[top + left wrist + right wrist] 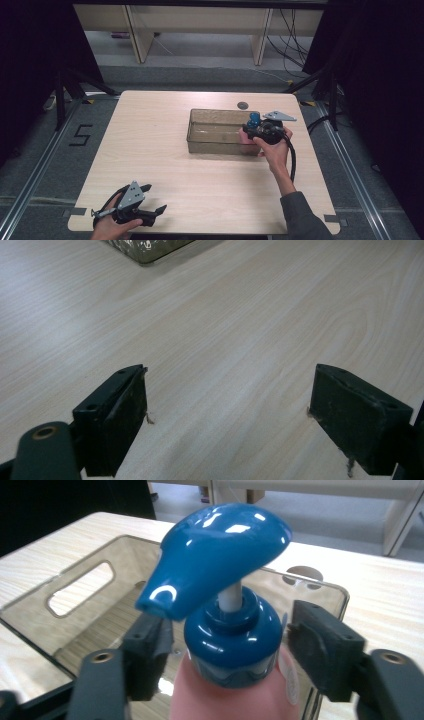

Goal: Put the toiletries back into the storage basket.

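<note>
A pump bottle (220,555) with a glossy blue head and collar and a pink body stands at the right end of a clear plastic bin (80,562). My right gripper (232,640) has its two jaws on either side of the blue collar, with a narrow gap at each pad. In the high view the bottle's blue top (254,119) pokes up at the bin (200,142) beside the right gripper (254,130). My left gripper (155,198) rests at the table's front left, jaws wide apart over bare wood (227,405).
The bin's corner (145,250) lies well ahead of the left gripper. A round grommet (243,105) sits in the tabletop behind the bin. Dark stands flank the table (150,130) at both back corners, with desks beyond.
</note>
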Available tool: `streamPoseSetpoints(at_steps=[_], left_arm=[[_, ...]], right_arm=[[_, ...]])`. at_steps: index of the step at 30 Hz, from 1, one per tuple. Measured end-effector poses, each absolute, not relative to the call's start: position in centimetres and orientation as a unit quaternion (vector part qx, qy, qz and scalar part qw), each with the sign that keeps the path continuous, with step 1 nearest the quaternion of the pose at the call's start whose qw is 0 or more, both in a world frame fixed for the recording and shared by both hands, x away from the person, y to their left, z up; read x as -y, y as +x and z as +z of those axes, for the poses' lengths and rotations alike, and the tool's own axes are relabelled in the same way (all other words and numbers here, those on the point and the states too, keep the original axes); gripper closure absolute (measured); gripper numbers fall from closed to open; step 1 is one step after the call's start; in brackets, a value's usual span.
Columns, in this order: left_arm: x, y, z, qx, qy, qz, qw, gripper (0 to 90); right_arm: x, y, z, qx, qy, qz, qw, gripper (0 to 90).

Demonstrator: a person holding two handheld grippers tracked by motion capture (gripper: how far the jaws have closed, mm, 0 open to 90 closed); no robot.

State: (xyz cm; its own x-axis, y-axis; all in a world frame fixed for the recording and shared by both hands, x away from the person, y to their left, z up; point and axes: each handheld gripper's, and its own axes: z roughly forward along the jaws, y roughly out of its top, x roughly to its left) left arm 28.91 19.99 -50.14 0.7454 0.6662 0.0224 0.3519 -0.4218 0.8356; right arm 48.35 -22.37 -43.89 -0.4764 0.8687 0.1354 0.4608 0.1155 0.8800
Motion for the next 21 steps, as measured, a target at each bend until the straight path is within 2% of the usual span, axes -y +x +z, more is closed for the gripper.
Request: streamPoseSetpoints(at_steps=[6,21], left_arm=[[-20.1,28.9,-50.1,-0.309,0.826,0.181,0.435,14.9],[-20.2,28.9,-50.0,-0.306,0.828,0.181,0.434,14.9]], right_arm=[[23.0,47.5,-43.0,-0.698,0.467,0.499,0.214,25.7],[23.4,45.7,-42.2,-0.697,0.464,0.502,0.217,22.2]])
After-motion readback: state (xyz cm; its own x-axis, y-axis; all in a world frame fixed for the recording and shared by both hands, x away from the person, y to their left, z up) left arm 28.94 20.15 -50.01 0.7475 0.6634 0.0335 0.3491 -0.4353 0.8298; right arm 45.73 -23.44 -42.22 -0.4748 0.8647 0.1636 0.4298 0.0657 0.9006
